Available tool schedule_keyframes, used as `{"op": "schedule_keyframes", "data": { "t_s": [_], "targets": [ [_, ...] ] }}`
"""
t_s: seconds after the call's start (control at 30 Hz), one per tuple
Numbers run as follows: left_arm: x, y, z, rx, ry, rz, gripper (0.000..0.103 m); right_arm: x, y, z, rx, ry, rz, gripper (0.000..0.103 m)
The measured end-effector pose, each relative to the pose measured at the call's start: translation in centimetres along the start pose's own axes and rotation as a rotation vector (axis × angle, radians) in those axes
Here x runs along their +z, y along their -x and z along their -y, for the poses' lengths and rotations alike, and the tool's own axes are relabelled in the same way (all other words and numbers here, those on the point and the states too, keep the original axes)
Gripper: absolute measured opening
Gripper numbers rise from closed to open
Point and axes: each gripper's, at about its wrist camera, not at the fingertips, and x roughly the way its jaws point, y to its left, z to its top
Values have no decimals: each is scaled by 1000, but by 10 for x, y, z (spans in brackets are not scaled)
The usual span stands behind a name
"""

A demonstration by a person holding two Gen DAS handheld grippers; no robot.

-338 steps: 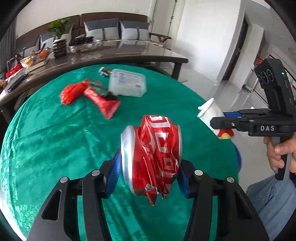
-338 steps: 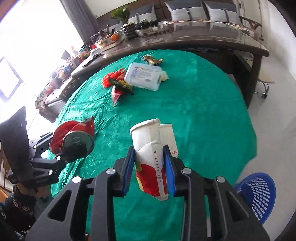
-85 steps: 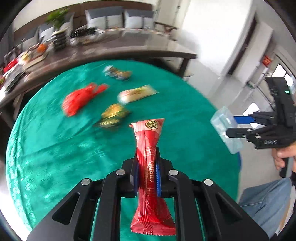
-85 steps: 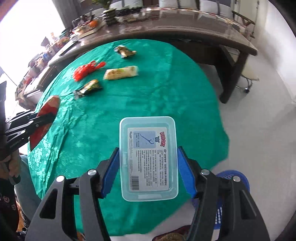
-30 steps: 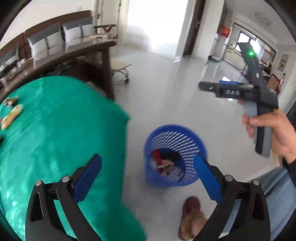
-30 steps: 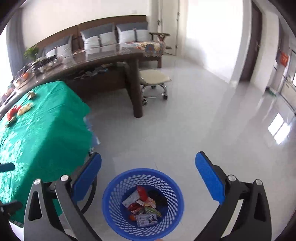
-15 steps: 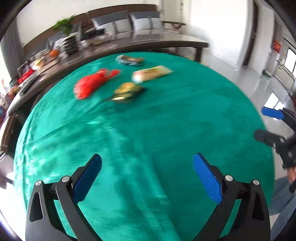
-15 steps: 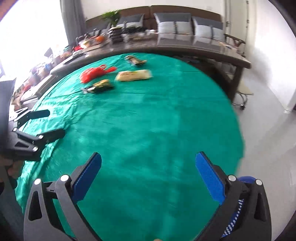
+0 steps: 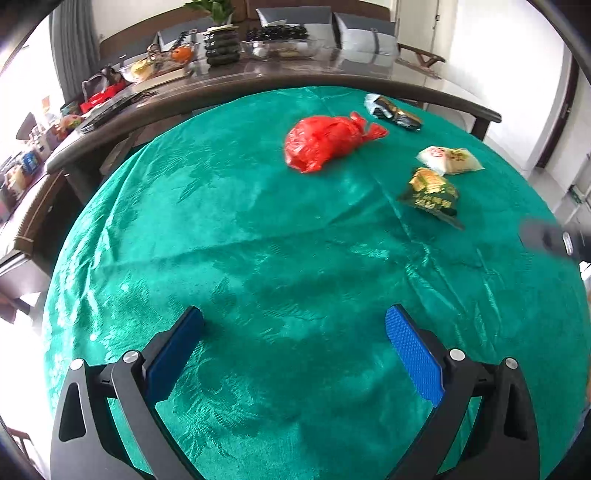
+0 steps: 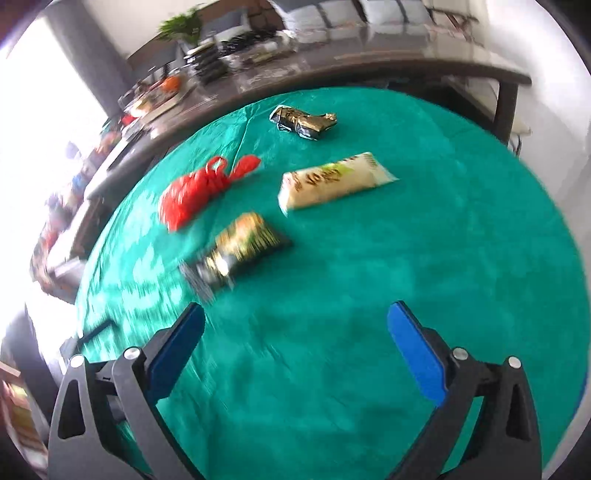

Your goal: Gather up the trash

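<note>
Both my grippers, left gripper and right gripper, stand wide apart, empty. The green-and-gold foil snack packet lies ahead-left of my right fingers, long axis slanting toward the left pad; right is judged nearer. The crumpled red plastic bag lies well ahead of my left.

This looks like a home, in the room where people sit and eat. A round table with a green cloth stands in the middle. Behind it is a long dark table full of bowls, fruit and boxes. A green plant stands on it. At the back is a brown sofa with grey pillows. The walls are white.
</note>
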Motion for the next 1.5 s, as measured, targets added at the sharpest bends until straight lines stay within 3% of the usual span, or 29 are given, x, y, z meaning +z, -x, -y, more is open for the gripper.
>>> {"op": "schedule_keyframes", "data": {
  "t_s": [0.07, 0.13, 0.3, 0.33, 0.43, 0.5, 0.7, 0.87, 0.93, 1.0, 1.1, 1.23, 1.5],
  "targets": [
    [-1, 1, 2, 10, 4, 0, 98, 14, -23, -14, 10, -82, -44, 93],
    [0, 1, 1, 7, 13, -2, 98, 24, -41, -30, -44, -119, -59, 92],
    [0, -1, 0, 12, 21, -3, 98, 27, -60, -65, -208, -42, 1, 91],
    [0, -1, 0, 12, 21, -4, 98, 26, -61, -66, -235, -13, 11, 85],
    [1, -2, 0, 9, 22, -4, 98, 14, -52, -58, -288, 82, 75, 43],
    [1, -2, -1, 9, 21, -4, 98, 8, -43, -44, -273, 106, 93, 40],
    [0, -1, -1, 10, 22, -4, 98, -33, 1, 6, -194, 221, 98, 40],
    [8, -5, -1, -6, 2, -14, 98, -69, 25, 22, -146, 339, 104, 42],
    [20, -10, -1, -9, -42, -19, 98, -72, 27, 23, -156, 349, 103, 54],
    [40, -16, -2, 2, -94, 10, 98, -69, 24, 29, -135, 311, 81, 76],
    [71, -38, -4, -11, -165, -6, 98, -69, 22, 30, -102, 308, 70, 83],
    [98, -66, -2, -54, -225, -9, 98, -72, 20, 25, -125, 335, 62, 86],
    [135, -97, 13, -169, -232, -2, 98, -73, 20, 25, -135, 336, 63, 86]
  ]
}}
